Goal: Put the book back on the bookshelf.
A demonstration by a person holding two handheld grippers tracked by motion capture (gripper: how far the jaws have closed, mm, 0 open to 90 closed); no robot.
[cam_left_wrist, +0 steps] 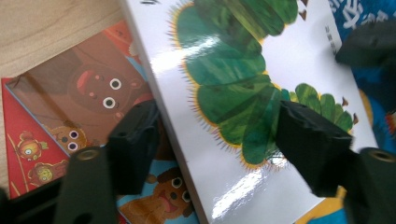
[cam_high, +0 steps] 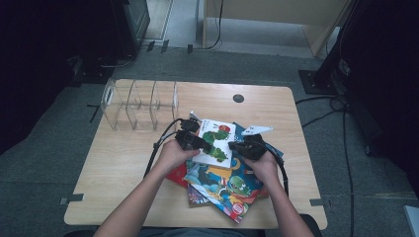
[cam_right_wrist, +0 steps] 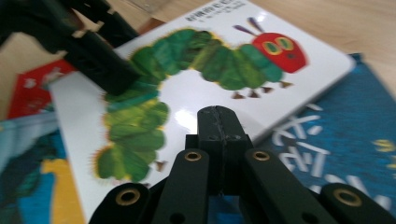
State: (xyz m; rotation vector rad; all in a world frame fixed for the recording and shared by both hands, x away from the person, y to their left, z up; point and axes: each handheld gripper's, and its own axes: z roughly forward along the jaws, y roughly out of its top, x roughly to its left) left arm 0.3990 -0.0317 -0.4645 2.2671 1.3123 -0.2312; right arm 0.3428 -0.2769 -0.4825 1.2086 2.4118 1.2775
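Note:
A white picture book with a green caterpillar (cam_high: 217, 140) lies on top of a fanned pile of children's books on the wooden table (cam_high: 113, 163). My left gripper (cam_high: 200, 143) stands at the book's left edge. In the left gripper view its jaws (cam_left_wrist: 219, 140) are apart: one hangs beside the edge over a brown cover (cam_left_wrist: 88, 93), the other over the caterpillar cover (cam_left_wrist: 233, 70). I see no pad pressing on the book. My right gripper (cam_high: 234, 146) is shut, with its tip (cam_right_wrist: 219, 121) low over the caterpillar book (cam_right_wrist: 201, 70) near its right side.
A clear plastic divider rack (cam_high: 141, 103) stands at the table's back left. Under the caterpillar book lie a blue book (cam_right_wrist: 336, 130), a colourful dinosaur-like cover (cam_high: 237, 185) and a red book (cam_high: 178, 175). A round black grommet (cam_high: 238, 98) sits near the back edge.

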